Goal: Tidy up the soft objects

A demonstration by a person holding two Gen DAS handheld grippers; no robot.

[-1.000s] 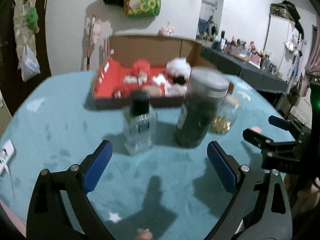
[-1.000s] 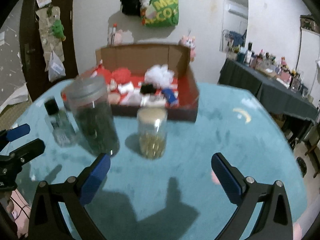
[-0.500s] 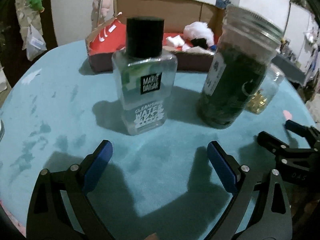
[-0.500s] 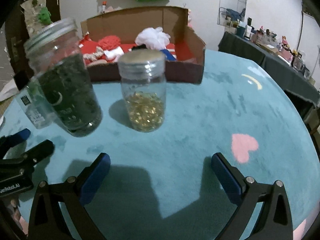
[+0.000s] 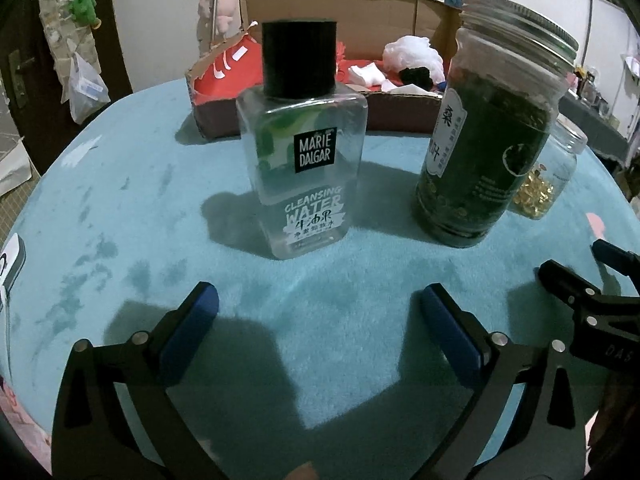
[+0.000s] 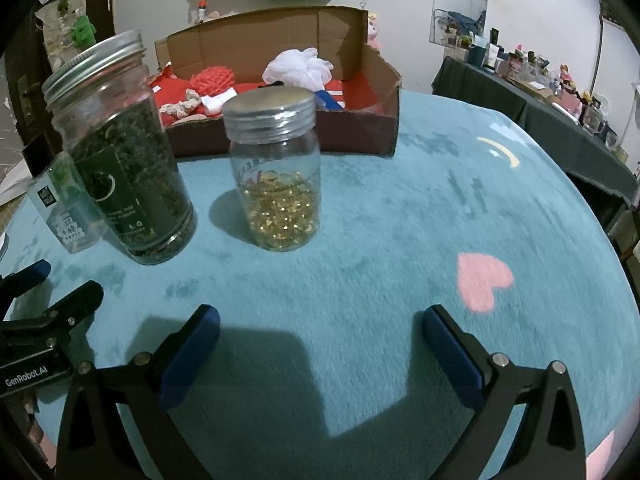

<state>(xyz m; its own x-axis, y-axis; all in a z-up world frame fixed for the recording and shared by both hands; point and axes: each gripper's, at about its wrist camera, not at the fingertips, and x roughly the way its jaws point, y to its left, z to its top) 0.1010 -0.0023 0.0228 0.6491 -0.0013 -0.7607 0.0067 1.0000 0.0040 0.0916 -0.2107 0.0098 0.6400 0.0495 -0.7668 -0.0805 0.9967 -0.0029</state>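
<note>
Soft things lie in an open cardboard box (image 6: 360,128) at the back of the table: a white puff (image 6: 298,68), a red knitted piece (image 6: 212,84) and small white bits. In front of the box stand a clear cleansing-water bottle (image 5: 304,172) with a black cap, a tall jar of dark green leaves (image 5: 484,148) and a small jar of golden capsules (image 6: 276,184). My left gripper (image 5: 318,298) hovers just short of the bottle, its jaws opening with nothing between them. My right gripper (image 6: 320,316) stands open and empty before the small jar.
A teal plush cloth (image 6: 400,220) with a pink heart (image 6: 482,280) covers the round table. A white flat object (image 5: 10,256) lies at the table's left edge. A dark side table (image 6: 560,120) crowded with small items stands at the right.
Both grippers came down and closer to the bottle and jars, which now fill more of each view. Over the last half second they hardly moved.
</note>
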